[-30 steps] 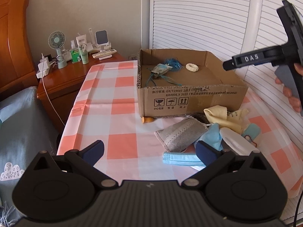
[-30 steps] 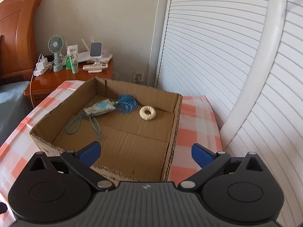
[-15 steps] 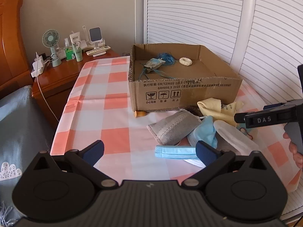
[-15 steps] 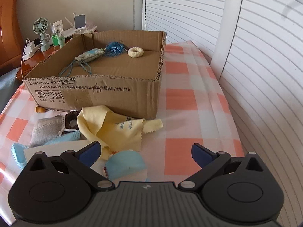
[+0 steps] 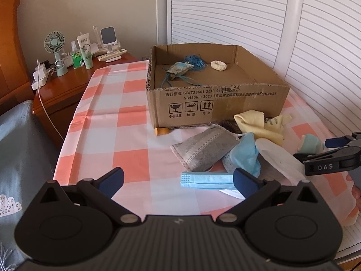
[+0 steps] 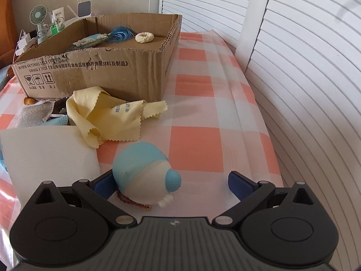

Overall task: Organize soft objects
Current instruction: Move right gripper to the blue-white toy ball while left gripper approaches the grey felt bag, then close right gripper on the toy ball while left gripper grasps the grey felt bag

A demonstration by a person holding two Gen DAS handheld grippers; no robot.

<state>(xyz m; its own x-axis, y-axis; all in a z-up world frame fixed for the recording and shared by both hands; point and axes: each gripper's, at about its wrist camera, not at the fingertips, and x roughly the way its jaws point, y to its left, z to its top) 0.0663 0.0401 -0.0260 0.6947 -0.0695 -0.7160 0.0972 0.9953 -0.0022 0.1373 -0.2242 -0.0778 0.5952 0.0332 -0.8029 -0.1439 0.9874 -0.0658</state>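
An open cardboard box [image 5: 216, 103] [image 6: 94, 67] holds a small cloth pouch [image 5: 179, 68] with blue cord and a cream ring [image 5: 218, 65]. In front of it lie a yellow cloth [image 6: 106, 113], a grey mask [image 5: 203, 146], blue masks [image 5: 206, 178] and a white pad [image 6: 47, 149]. A blue and white soft toy [image 6: 144, 174] [image 5: 310, 142] lies between the fingers of my right gripper [image 6: 169, 184], close to the left finger; the jaws are open. My left gripper [image 5: 178, 179] hangs open above the checked cloth, its right fingertip near the folded blue mask.
The pink and white checked tablecloth [image 5: 108, 122] covers the table. A wooden nightstand [image 5: 65, 85] at the back left carries a small fan [image 5: 55, 52], bottles and a remote. White louvred doors [image 6: 304, 56] run along the right. A grey bedcover [image 5: 20, 149] lies at left.
My right gripper has come down from over the box to the table's near right side and now straddles the soft toy. The left gripper has shifted only slightly.
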